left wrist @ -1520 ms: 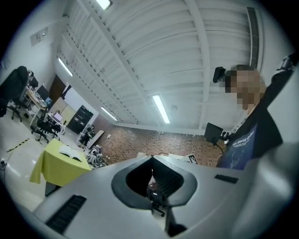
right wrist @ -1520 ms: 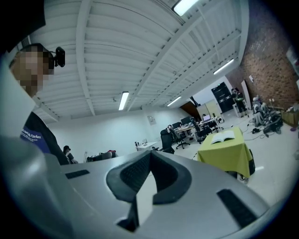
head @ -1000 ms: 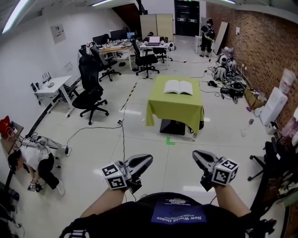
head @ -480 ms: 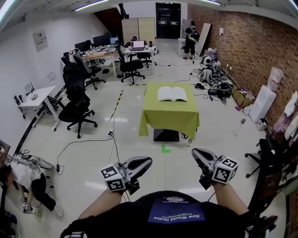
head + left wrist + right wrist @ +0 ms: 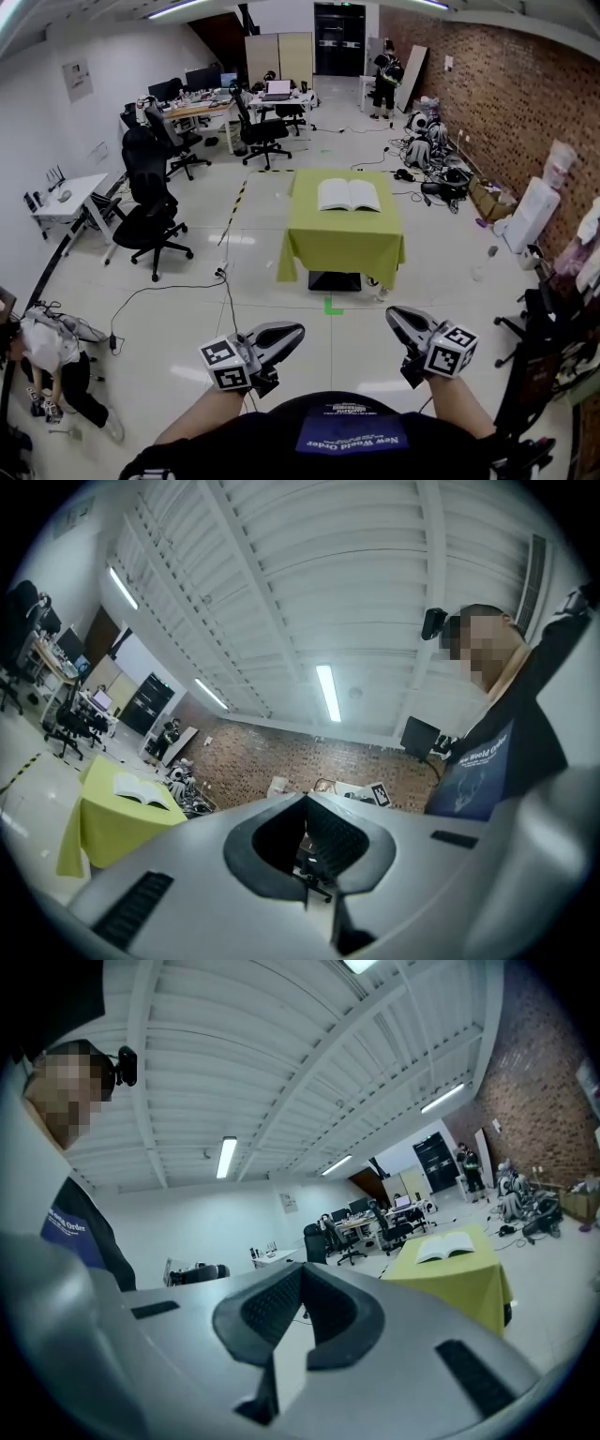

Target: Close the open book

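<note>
The open book [image 5: 349,195] lies flat with its pages up on the far half of a green-draped table [image 5: 342,246], which stands in the middle of the floor. Both grippers hang low in the near foreground, well apart from the table and from each other, pointing towards it. The left gripper [image 5: 298,330] has its jaws pressed together at the tips, with nothing between them. The right gripper [image 5: 394,316] likewise has its jaws closed tip to tip and empty. A green tape mark [image 5: 333,305] sits on the floor just beside the table's near side. Black office chairs [image 5: 145,211] stand to the left, a brick wall [image 5: 506,103] runs along the right, and a person [image 5: 47,352] crouches at the near left
</note>
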The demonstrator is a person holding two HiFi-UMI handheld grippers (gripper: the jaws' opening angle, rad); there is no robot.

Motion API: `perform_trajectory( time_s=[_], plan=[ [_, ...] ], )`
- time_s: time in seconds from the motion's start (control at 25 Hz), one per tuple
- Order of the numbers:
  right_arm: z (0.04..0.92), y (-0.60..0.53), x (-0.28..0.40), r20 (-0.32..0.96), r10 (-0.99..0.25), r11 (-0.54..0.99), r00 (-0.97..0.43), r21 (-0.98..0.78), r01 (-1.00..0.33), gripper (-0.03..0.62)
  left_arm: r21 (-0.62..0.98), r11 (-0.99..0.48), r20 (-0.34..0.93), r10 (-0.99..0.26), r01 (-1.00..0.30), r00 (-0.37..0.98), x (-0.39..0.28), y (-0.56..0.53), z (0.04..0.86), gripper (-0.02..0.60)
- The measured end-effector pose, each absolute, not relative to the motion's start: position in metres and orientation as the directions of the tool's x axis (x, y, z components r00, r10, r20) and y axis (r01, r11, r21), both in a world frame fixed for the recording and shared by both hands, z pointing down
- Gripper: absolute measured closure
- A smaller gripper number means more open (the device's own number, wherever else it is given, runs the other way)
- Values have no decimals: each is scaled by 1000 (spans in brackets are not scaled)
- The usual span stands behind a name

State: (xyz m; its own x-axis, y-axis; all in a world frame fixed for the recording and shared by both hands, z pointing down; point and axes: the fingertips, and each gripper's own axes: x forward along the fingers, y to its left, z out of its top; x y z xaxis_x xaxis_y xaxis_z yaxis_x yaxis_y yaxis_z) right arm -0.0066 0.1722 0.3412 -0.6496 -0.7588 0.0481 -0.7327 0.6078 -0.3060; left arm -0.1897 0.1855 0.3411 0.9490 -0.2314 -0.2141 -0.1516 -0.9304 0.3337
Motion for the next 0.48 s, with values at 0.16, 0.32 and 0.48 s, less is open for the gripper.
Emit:
perform_trajectory(
  time_s=[0.16,0.32,0.48],
  plan=[
    [337,146,29,37,-738,636,-674,-298,-712,608,325,-924,-213,-277,-200,937,-154,162,334,575],
    [334,117,66,44,-699,680,-714,-267,-683,608,323,-914,-235,-331,-247,914,-115,141,329,575],
    [334,94,95,52,-662,717,-748,-247,-652,608,345,-893,-234,-379,-288,895,-82,125,330,575]
  ],
)
